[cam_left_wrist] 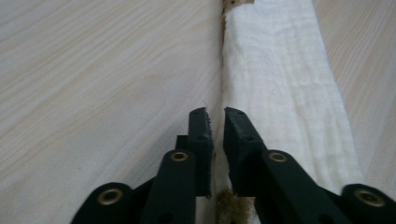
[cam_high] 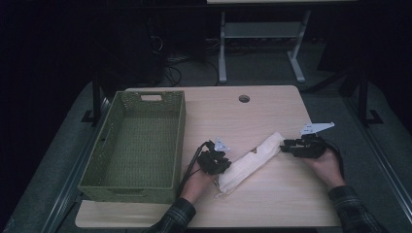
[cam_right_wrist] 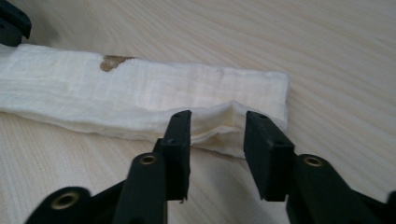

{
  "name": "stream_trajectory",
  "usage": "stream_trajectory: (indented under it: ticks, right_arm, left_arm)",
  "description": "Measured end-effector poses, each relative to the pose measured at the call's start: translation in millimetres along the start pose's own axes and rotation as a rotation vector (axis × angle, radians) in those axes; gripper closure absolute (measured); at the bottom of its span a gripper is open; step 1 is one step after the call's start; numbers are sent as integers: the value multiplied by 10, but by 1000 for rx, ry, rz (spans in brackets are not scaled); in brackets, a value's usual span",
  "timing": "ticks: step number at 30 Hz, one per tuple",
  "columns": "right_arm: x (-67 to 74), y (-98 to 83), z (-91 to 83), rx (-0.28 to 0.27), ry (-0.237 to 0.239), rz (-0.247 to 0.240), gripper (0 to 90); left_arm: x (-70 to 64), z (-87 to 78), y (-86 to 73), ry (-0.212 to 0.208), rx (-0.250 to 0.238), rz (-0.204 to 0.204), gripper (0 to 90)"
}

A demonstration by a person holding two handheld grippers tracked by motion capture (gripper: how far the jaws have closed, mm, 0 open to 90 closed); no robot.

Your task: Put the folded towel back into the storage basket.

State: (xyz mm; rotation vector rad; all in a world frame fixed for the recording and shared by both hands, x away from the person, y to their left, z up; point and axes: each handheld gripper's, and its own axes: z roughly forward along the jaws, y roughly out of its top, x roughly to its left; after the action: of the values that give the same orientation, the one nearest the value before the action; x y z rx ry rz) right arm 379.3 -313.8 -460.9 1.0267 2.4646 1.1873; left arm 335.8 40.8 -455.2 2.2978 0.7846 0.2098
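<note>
Lying diagonally on the pale wood worktop (cam_high: 272, 204), folded white cloth (cam_high: 250, 161), right of the green woven basket (cam_high: 133, 145), left claw (cam_left_wrist: 215, 114) nearly clenched on the cloth's near edge, right claw (cam_right_wrist: 217, 116) released, jaws parted around a raised fold at the far end.

Cream-white cloth (cam_high: 252, 160) with a brown patch, olive-green woven basket (cam_high: 104, 182), pale wood-grain table (cam_high: 272, 199)
</note>
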Motion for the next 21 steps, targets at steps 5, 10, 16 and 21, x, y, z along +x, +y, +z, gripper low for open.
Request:
stream_trajectory:
  ticks: [5,10,16,21]
  right_arm:
    - [22,26,-10,-12,-14,0,495]
    - [28,36,-35,-18,-30,-4,455]
    - [34,38,-41,-21,-33,-2,445]
    - [37,36,-25,-20,-38,-7,442]
  left_arm:
    - [-40,41,-1,-34,25,12,883]
    - [-146,28,4,-92,44,48,892]
    - [-363,62,22,-172,69,131,891]
    - [-553,125,54,-233,59,155,889]
